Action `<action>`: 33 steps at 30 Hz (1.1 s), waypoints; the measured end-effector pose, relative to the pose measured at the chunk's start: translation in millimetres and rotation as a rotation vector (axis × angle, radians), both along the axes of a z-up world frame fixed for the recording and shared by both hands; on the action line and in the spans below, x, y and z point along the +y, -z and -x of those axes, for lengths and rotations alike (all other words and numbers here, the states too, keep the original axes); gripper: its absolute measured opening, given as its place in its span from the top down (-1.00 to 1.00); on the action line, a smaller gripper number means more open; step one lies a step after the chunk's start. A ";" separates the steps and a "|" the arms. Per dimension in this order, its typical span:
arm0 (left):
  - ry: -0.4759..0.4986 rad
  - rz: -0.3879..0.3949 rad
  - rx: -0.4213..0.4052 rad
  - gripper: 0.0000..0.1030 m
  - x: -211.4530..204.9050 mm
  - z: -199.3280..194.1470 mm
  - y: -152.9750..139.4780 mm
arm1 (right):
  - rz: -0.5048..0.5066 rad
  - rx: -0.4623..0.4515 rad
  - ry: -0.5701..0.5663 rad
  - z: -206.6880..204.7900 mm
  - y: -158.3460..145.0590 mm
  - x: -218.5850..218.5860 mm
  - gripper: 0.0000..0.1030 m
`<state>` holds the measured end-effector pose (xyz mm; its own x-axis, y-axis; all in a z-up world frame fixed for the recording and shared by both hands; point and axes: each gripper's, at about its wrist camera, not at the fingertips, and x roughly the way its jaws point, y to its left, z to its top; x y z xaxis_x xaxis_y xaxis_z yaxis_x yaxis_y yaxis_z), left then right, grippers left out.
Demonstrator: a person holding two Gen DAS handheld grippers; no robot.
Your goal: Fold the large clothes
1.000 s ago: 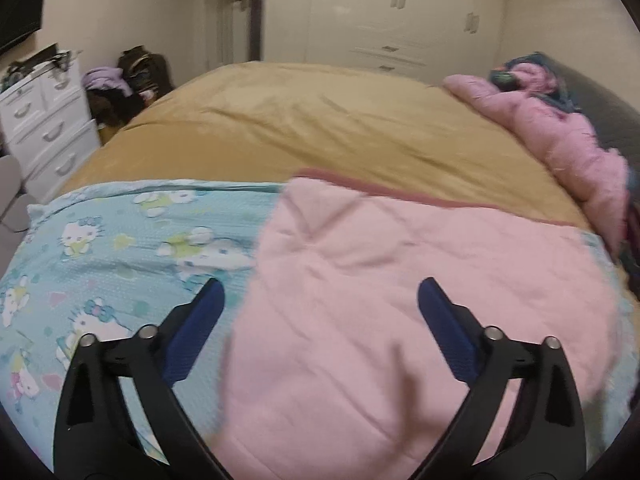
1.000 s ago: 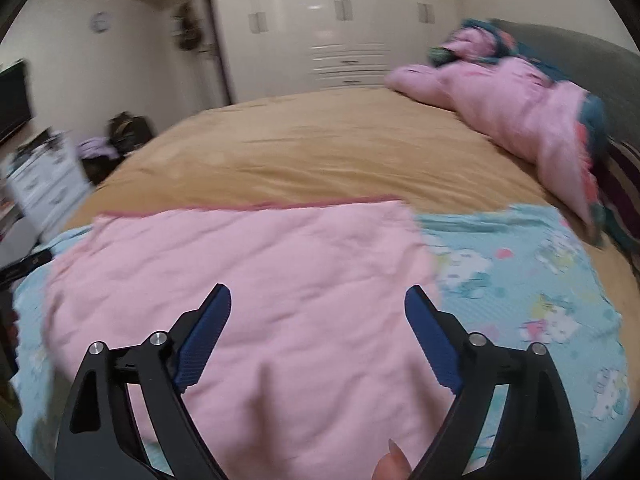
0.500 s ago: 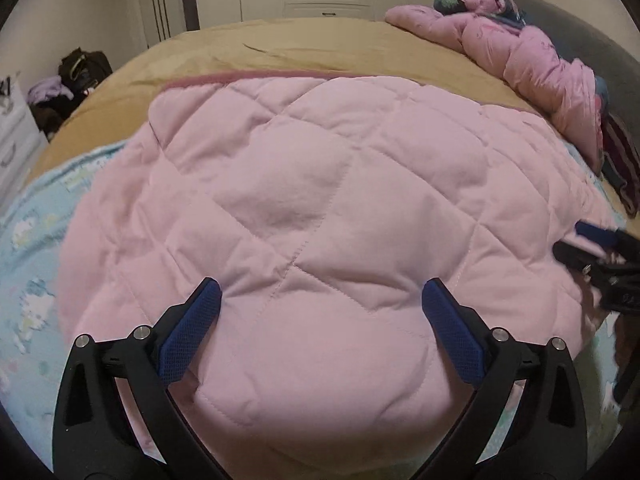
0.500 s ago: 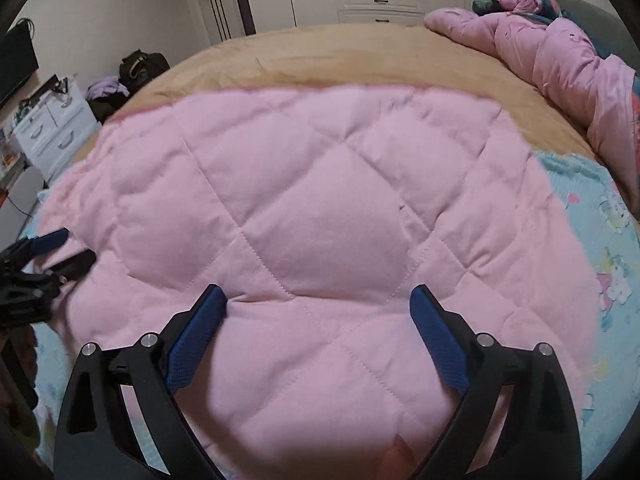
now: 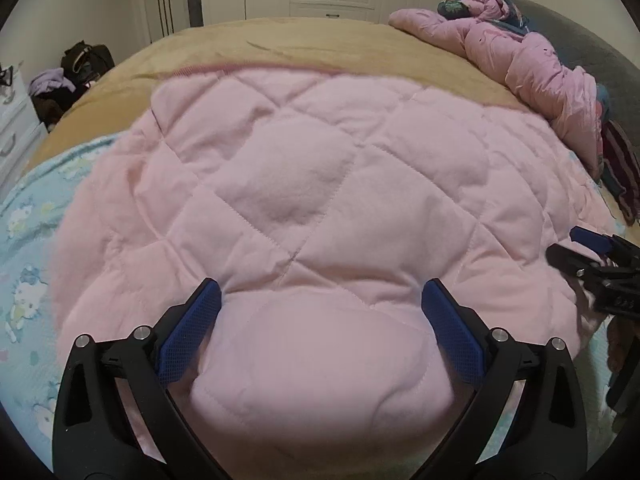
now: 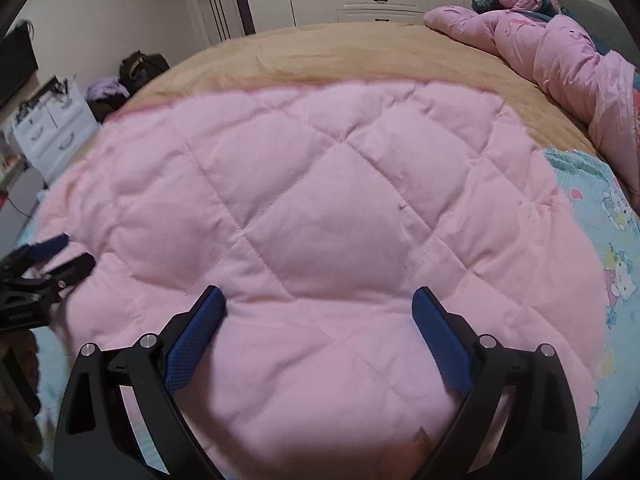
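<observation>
Pink quilted blanket [image 5: 320, 184] lay spread on bed [image 6: 340, 52], over cartoon-print sheet [image 6: 600, 216]. Left tongs [image 5: 320, 304] and right tongs [image 6: 318, 308] both wide open, pressing into the near edge, gripping nothing. Next: pinch corners evenly w/ both, lift together, keep edges aligned.

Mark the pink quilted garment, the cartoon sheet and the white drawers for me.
pink quilted garment [image 5: 304, 200], left wrist view, middle panel.
cartoon sheet [image 6: 612, 240], right wrist view, bare printed part at right.
white drawers [image 6: 52, 136], right wrist view, drawer front.
</observation>
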<state>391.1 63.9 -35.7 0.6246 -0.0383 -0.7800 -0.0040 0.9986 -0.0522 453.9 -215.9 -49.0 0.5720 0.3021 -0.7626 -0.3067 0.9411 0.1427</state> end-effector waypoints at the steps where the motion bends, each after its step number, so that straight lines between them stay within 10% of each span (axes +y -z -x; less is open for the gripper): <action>1: -0.003 0.000 -0.006 -0.84 1.0 3.8 -5.3 | -0.018 -0.009 0.004 4.2 -6.2 -4.4 -0.86; 16: -0.044 -0.007 -0.131 -0.84 32.5 57.2 -64.0 | -0.084 -0.138 0.057 69.2 -74.6 -82.6 -0.92; 33: -0.162 -0.015 -0.075 -0.84 94.1 61.3 -43.7 | -0.044 -0.114 0.108 72.1 -62.2 -128.5 -0.92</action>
<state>329.8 157.9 7.9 0.6784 0.0794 -0.7304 -0.1620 0.9859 -0.0432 381.8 -344.4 13.2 0.6850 0.2655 -0.6784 -0.2205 0.9631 0.1543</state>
